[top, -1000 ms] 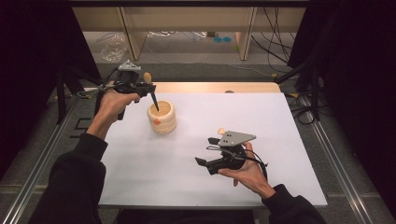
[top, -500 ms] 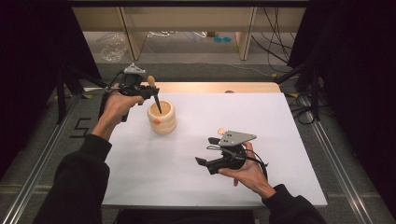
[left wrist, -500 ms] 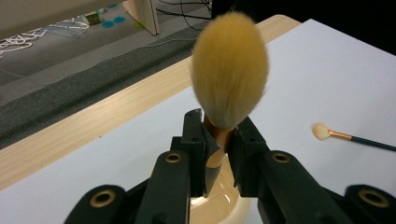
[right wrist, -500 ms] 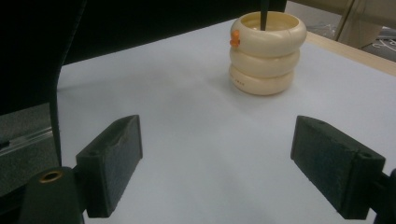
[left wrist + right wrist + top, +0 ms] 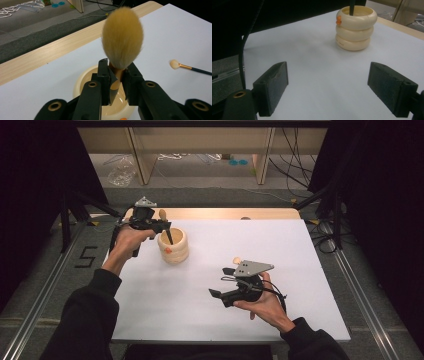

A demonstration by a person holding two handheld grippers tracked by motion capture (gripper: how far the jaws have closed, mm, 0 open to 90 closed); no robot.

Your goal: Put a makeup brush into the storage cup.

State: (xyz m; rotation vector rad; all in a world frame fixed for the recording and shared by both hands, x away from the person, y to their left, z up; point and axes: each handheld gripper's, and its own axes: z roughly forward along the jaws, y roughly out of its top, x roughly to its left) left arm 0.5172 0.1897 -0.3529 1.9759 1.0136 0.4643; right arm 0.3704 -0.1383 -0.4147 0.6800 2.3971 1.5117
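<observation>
From above, the left gripper (image 5: 161, 225) holds a brush (image 5: 167, 231) upright, its dark handle dipping into a cream ribbed pot (image 5: 173, 246) on the white table (image 5: 300, 265); the right gripper (image 5: 220, 290) hovers well apart. The left gripper view shows its jaws clamped on the brush under a fluffy tan oval head, with a smaller brush (image 5: 190, 67) lying beyond. The right gripper view shows matte black jaws wide apart with nothing between them, the three-ringed pot ahead.

Cream ribbed holder (image 5: 356, 28): smooth, glossy plastic or ceramic. Large makeup brush (image 5: 122, 42): soft, matt tan bristles, dark handle. White table cover (image 5: 280, 255): matt, paper-like sheet. Black gripper pads (image 5: 273, 86): matt, slightly rough rubber. Pale wooden tabletop edge (image 5: 225, 213): smooth.
</observation>
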